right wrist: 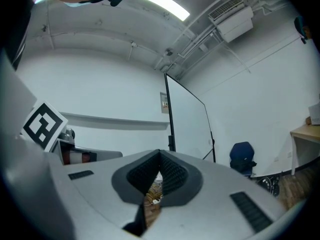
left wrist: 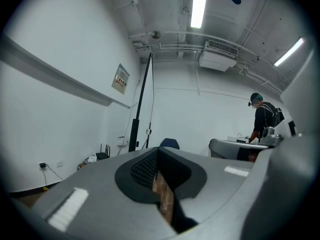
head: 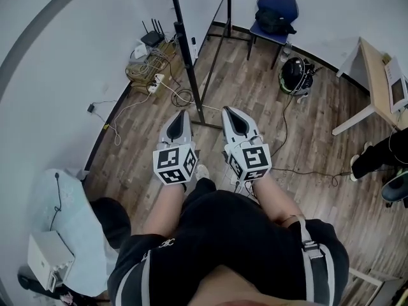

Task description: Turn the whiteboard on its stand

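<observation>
The whiteboard stands on its black-framed stand ahead of me, a white panel seen nearly edge-on in the right gripper view. In the head view its black posts rise from a base bar on the wooden floor, just beyond both grippers. My left gripper is shut and holds nothing; its tips meet, and the stand's pole is ahead of it. A hand's width to its right, the right gripper is shut and empty too, its tips together. Neither touches the stand.
A router and a tangle of cables lie by the wall at the left. A blue chair and a dark helmet are behind the stand. A wooden desk and another person are at the right.
</observation>
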A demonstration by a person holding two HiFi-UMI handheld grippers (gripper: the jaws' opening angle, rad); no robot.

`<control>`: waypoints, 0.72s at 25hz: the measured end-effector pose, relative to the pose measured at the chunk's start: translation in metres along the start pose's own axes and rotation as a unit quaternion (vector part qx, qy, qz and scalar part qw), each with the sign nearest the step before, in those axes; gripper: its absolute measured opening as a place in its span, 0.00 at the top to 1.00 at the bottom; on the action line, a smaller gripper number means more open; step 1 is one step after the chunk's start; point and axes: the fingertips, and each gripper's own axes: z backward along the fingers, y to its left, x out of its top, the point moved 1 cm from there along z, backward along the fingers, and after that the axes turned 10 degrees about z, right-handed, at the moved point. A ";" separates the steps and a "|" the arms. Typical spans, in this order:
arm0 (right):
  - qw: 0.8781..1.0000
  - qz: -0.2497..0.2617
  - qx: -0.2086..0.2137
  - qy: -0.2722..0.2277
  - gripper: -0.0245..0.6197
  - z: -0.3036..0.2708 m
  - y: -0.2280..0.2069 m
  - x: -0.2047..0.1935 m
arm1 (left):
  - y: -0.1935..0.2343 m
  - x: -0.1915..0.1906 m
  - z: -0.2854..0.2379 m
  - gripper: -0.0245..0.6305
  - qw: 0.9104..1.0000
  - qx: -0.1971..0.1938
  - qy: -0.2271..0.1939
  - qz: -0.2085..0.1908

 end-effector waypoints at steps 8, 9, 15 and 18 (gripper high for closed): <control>1.000 0.002 0.005 0.016 0.95 -0.082 -0.009 -0.006 | 0.048 0.019 -0.059 0.95 1.000 -0.004 0.011 0.013; 1.000 0.002 0.005 0.017 0.95 -0.093 -0.010 -0.006 | 0.055 0.022 -0.067 0.95 1.000 -0.003 0.013 0.014; 1.000 0.003 -0.010 0.025 0.95 -0.155 -0.019 -0.009 | 0.091 0.040 -0.116 0.95 0.999 -0.021 0.022 0.011; 0.999 0.006 -0.024 0.025 0.95 -0.183 -0.024 -0.011 | 0.108 0.047 -0.139 0.95 0.999 -0.033 0.028 0.006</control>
